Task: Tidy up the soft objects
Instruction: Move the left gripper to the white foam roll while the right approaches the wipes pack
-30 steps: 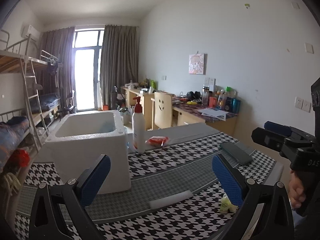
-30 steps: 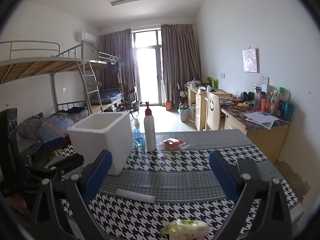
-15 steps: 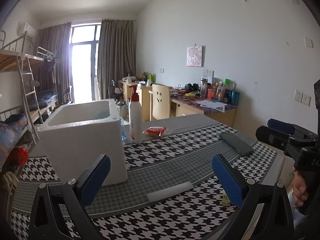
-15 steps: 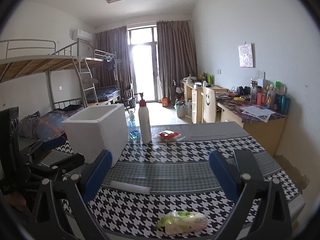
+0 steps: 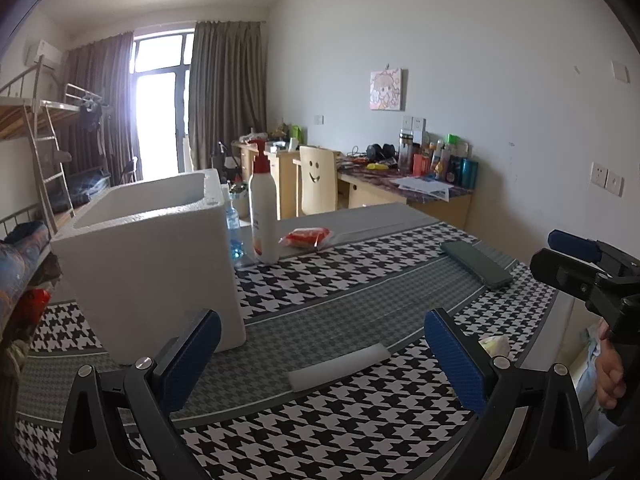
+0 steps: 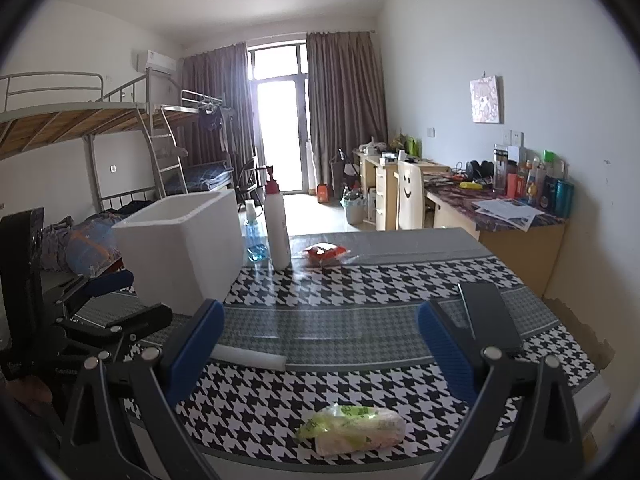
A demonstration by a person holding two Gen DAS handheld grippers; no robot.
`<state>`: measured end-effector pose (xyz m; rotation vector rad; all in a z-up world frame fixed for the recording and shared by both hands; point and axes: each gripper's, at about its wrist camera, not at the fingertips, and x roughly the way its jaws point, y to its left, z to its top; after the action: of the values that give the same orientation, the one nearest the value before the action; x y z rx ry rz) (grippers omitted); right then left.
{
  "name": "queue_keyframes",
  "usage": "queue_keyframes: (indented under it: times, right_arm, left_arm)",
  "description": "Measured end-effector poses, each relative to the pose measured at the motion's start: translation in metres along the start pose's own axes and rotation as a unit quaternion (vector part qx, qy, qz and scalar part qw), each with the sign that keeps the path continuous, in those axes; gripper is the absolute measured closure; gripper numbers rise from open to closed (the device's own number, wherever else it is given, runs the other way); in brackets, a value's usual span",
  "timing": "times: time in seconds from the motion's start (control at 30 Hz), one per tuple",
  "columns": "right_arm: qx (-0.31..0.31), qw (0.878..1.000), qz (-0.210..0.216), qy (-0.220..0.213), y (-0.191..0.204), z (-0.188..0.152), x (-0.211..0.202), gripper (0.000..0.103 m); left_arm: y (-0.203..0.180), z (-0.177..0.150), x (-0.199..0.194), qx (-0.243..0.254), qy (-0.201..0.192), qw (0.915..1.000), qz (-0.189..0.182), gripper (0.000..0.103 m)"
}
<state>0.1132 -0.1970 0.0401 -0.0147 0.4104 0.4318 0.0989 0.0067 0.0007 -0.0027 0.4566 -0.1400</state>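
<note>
A white foam box (image 5: 156, 256) (image 6: 184, 248) stands open-topped on the houndstooth table (image 5: 340, 280) (image 6: 360, 280) at the left. A white foam strip (image 5: 338, 366) (image 6: 248, 358) lies flat in front of it. A soft green-and-white packet (image 6: 354, 428) (image 5: 494, 346) rests near the table's front edge. A red packet (image 5: 306, 237) (image 6: 324, 254) lies farther back by a pump bottle (image 5: 263, 208) (image 6: 277, 224). My left gripper (image 5: 320, 358) hangs open above the strip, empty. My right gripper (image 6: 320, 344) is open above the green packet, empty.
A dark phone (image 5: 476, 263) (image 6: 490, 318) lies at the table's right. A small blue-liquid bottle (image 6: 253, 236) stands behind the box. A person's hand (image 5: 610, 376) holds the right gripper. Desks, a chair and bunk beds fill the room behind.
Both cameras have dipped and drawn slightly nearer the table; the box, strip and green packet look larger. Both grippers stay open and empty.
</note>
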Motion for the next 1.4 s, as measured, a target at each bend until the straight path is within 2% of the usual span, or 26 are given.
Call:
queue_keyframes:
  times: [0.23, 0.37, 0.53, 0.73, 0.9, 1.07, 1.27, 1.4]
  right_arm:
    - [0.01, 1.0, -0.006, 0.016, -0.005, -0.009, 0.005, 0.004]
    - [0.013, 0.999, -0.012, 0.028, -0.006, -0.016, 0.01, 0.004]
    - [0.021, 0.999, -0.018, 0.045, -0.011, -0.028, 0.015, 0.004]
    - [0.036, 0.997, -0.031, 0.064, -0.02, -0.04, 0.02, 0.004]
    - [0.041, 0.995, -0.038, 0.081, -0.024, -0.049, 0.023, 0.004]
    - [0.045, 0.994, -0.04, 0.089, -0.025, -0.056, 0.025, 0.004]
    - [0.044, 0.994, -0.036, 0.098, -0.029, -0.064, 0.027, 0.004]
    - [0.054, 0.992, -0.034, 0.104, -0.033, -0.069, 0.028, 0.004]
  left_arm:
    - [0.0, -0.001, 0.014, 0.024, 0.017, 0.9996, -0.001, 0.001]
    - [-0.002, -0.003, 0.03, 0.035, 0.044, 0.9978, -0.034, 0.001]
    - [-0.005, -0.005, 0.042, 0.06, 0.064, 0.9952, -0.044, 0.001]
    - [-0.002, -0.007, 0.058, 0.057, 0.086, 0.9934, -0.052, 0.001]
    - [-0.001, -0.012, 0.072, 0.064, 0.105, 0.9904, -0.063, 0.001]
    - [-0.002, -0.018, 0.081, 0.063, 0.13, 0.9847, -0.098, 0.001]
    - [-0.004, -0.022, 0.097, 0.073, 0.152, 0.98, -0.105, 0.001]
    - [-0.004, -0.025, 0.11, 0.075, 0.17, 0.9771, -0.103, 0.008]
